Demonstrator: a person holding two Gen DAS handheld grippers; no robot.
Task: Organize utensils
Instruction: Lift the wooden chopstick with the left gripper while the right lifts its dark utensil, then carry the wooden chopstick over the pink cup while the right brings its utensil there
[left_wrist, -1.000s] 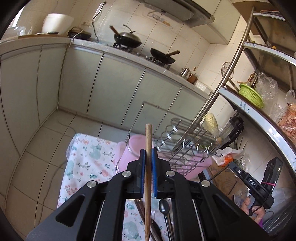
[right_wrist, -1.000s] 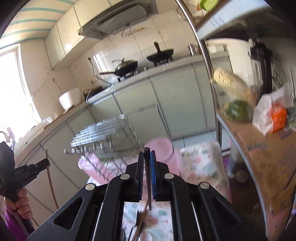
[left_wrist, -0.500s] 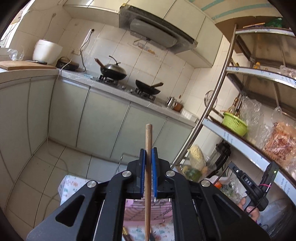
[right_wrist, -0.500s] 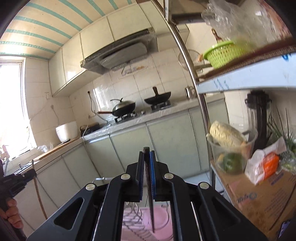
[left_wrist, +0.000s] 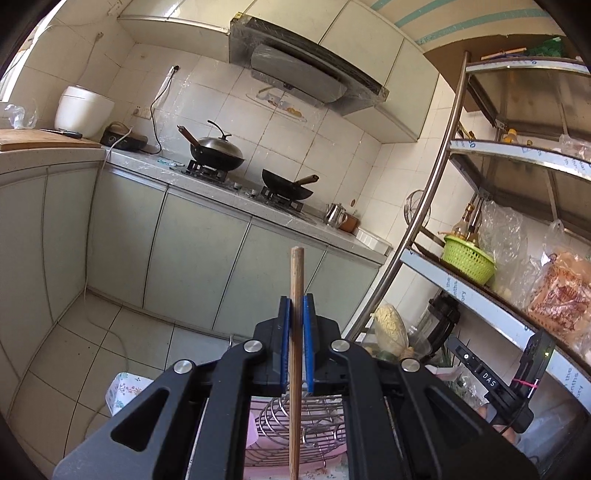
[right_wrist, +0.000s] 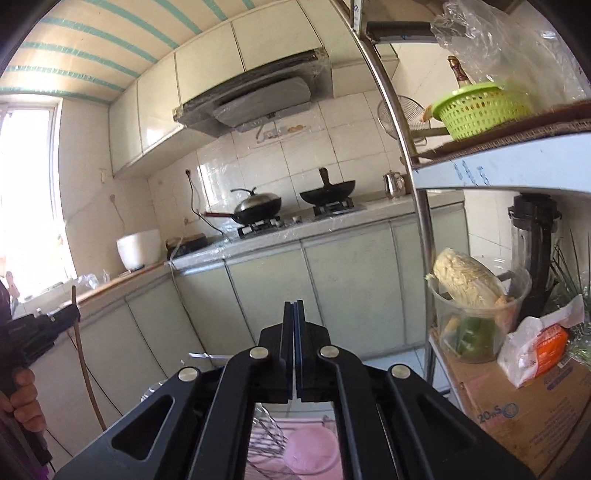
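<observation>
At lower centre of the left view, the left gripper (left_wrist: 296, 317) clamps an upright wooden stick (left_wrist: 296, 332) between its blue pads, while the right gripper (right_wrist: 294, 321) shows its jaws pressed together, anything between them too thin to tell.

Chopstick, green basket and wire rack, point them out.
chopstick (left_wrist: 296, 280), left wrist view, upper shaft above the pads
green basket (left_wrist: 467, 259), left wrist view, side wall
wire rack (left_wrist: 317, 417), left wrist view, curved wires
</observation>
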